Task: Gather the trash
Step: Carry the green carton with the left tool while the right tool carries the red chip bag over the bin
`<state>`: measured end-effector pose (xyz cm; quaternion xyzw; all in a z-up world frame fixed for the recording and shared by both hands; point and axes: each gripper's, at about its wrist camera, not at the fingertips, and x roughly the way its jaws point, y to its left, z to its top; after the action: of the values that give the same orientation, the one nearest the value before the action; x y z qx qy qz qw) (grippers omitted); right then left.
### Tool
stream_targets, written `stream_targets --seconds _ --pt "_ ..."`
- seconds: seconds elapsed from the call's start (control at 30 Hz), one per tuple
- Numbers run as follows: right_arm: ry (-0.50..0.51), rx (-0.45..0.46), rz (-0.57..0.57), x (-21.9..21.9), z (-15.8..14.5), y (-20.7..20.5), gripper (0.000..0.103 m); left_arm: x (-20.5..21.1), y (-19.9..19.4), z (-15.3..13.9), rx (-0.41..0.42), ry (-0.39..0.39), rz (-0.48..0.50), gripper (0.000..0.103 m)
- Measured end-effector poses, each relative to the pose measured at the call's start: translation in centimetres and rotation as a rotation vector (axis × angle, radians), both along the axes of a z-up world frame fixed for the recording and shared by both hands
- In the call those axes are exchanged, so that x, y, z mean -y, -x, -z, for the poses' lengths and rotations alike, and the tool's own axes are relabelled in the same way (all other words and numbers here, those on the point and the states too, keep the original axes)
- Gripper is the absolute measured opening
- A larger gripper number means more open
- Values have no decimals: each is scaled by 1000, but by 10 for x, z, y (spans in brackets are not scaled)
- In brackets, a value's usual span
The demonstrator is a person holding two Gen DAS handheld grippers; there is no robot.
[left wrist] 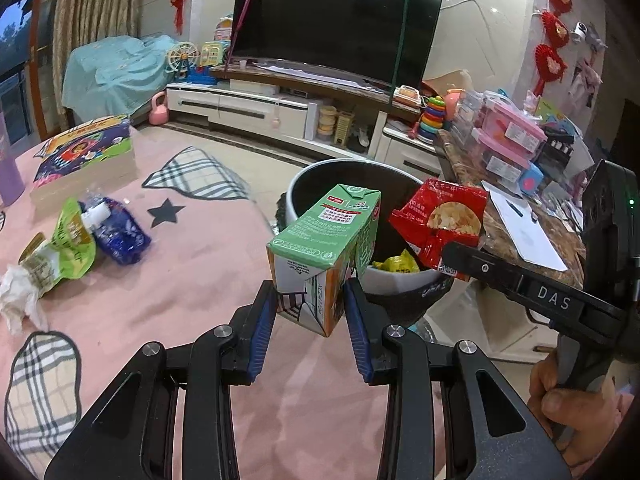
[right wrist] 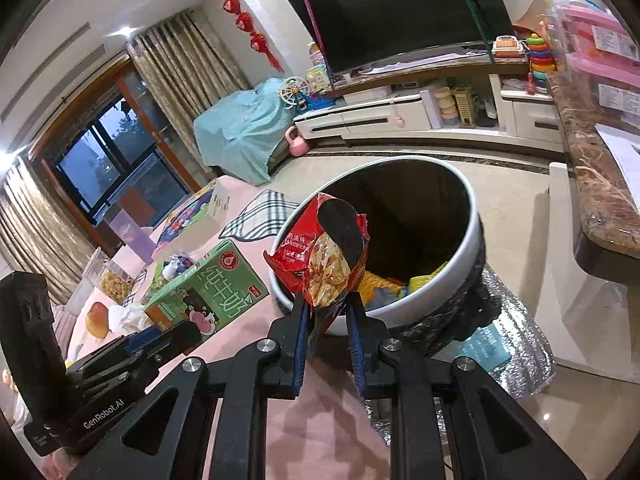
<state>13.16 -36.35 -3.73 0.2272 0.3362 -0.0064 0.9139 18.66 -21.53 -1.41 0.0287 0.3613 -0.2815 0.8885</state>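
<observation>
My left gripper (left wrist: 310, 300) is shut on a green milk carton (left wrist: 320, 248), held at the near rim of the white trash bin (left wrist: 400, 282). The carton also shows in the right wrist view (right wrist: 208, 292). My right gripper (right wrist: 328, 308) is shut on a red snack bag (right wrist: 324, 256), held over the bin's near rim (right wrist: 452, 280). In the left wrist view the red bag (left wrist: 440, 216) hangs over the bin. Yellow wrappers (left wrist: 396, 262) lie inside the bin. More trash lies on the pink tablecloth: a green pouch (left wrist: 64, 244), a blue pouch (left wrist: 118, 228) and a white tissue (left wrist: 18, 292).
A colourful box (left wrist: 86, 156) and a purple cup (left wrist: 10, 172) stand at the table's far left. A marble counter (left wrist: 520, 216) with papers and pink boxes is right of the bin. A TV (left wrist: 336, 20) on its cabinet stands behind. A silver foil bag (right wrist: 516, 344) lies under the bin.
</observation>
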Motion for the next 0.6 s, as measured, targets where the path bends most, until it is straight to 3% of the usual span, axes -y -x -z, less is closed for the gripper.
stream_targets --seconds 0.6 --pt "18 -39 26 33 5 -18 19 43 -21 -1 9 -51 29 33"
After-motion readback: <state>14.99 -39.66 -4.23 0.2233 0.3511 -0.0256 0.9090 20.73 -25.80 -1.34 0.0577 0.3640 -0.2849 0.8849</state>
